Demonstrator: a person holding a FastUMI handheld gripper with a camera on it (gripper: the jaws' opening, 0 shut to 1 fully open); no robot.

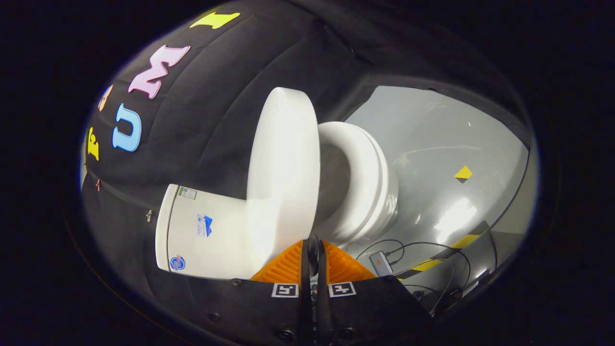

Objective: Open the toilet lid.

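Note:
The white toilet appears turned sideways in the gripper view. Its lid [283, 163] is raised, standing well away from the seat [358, 163] and leaning towards the tank [202, 230]. The opening of the bowl [379, 202] shows between lid and seat. My gripper [312, 242] is just short of the lid's lower edge. Its orange fingers [283, 266] are shut against each other with nothing between them. The left finger lies close to the lid's rim; I cannot tell whether it touches.
Grey floor [432, 144] stretches beyond the bowl, marked by a yellow and black square [463, 173]. A small grey device [382, 263] with black cables lies on the floor beside the fingers, near yellow and black striped tape [432, 262]. Black cloth wall stands behind the tank.

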